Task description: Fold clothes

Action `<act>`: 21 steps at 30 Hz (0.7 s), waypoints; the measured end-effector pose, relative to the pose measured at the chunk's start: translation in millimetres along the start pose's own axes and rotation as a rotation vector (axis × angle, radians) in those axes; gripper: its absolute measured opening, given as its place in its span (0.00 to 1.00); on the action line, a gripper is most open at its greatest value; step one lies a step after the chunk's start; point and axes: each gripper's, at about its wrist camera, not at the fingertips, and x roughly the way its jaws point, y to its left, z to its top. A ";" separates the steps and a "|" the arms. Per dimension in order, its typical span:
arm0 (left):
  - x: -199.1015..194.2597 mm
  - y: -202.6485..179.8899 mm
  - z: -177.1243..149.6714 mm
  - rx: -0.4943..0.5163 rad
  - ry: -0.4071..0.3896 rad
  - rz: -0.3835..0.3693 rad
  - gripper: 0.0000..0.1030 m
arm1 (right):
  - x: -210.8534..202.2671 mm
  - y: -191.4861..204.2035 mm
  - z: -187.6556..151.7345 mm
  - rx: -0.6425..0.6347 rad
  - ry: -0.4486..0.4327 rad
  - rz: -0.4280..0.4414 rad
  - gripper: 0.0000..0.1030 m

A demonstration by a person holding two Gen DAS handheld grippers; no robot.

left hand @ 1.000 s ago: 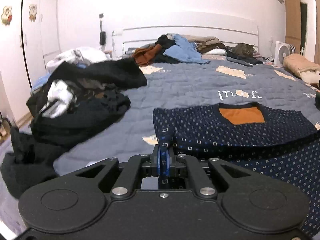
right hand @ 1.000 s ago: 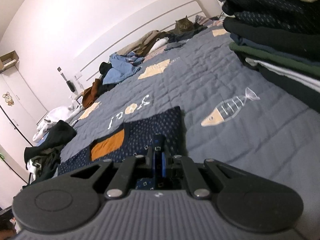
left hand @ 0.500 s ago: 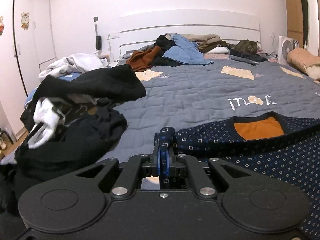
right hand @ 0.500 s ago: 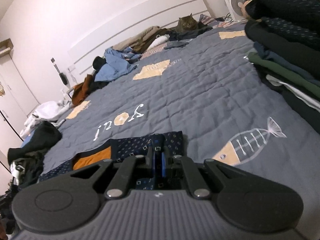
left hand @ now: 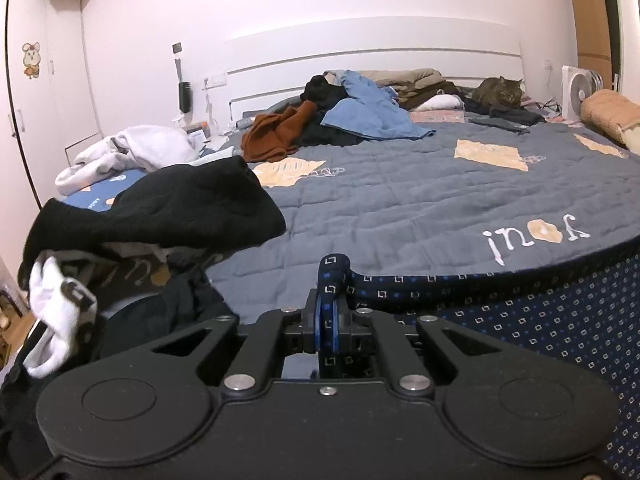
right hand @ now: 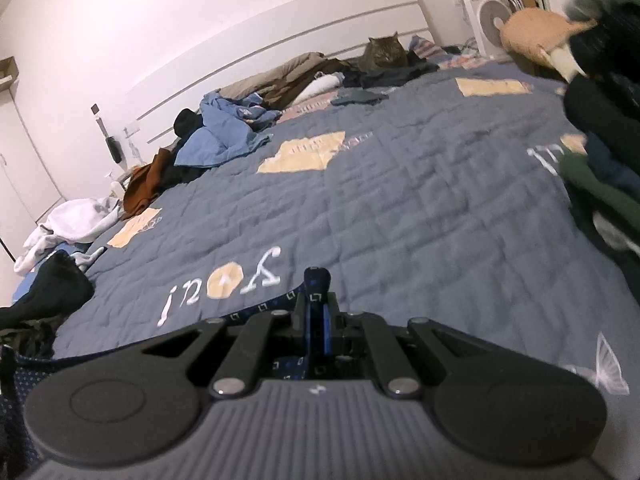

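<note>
- The left gripper (left hand: pixel 329 316) is clamped on a bunched corner of the navy patterned sweater (left hand: pixel 540 320); a knob of its cloth pokes up between the closed jaws.
- The right gripper (right hand: pixel 316 312) pinches the opposite corner of the same garment, jaws closed with the patterned cloth pinched between them.
- From the left gripper the sweater's edge runs away to the right as a taut band; from the right gripper it runs off to the left (right hand: pixel 260 308). The long axis of the held edge therefore lies between the two hands, across the grey quilt (left hand: pixel 400 200).
- The rest of the garment hangs or drapes below that edge, toward the near side of the bed; how much rests on the quilt cannot be told.
- Neither hand is nearer: each holds one end, so the coming fold likely calls for both to travel together and lay the edge down evenly.
- A heap of unfolded dark clothes (left hand: pixel 160 208) lies just left of the left gripper, and a stack of folded clothes (right hand: pixel 600 152) stands to the right of the right one; the open quilt lies ahead.
</note>
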 end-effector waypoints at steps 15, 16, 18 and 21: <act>51.0 -0.4 -23.8 -0.078 0.125 -0.011 0.21 | 46.6 -5.2 -15.2 -0.027 0.065 -0.023 0.13; 46.4 1.2 -23.8 -0.086 0.117 -0.003 0.25 | 42.5 -5.0 -15.8 -0.030 0.061 -0.021 0.20; 32.7 5.8 -22.5 -0.106 0.093 0.002 0.33 | 30.5 -3.6 -16.3 -0.048 0.033 -0.027 0.28; 9.5 11.7 -17.5 -0.141 0.066 -0.006 0.41 | 7.2 0.2 -14.7 -0.070 0.004 -0.033 0.39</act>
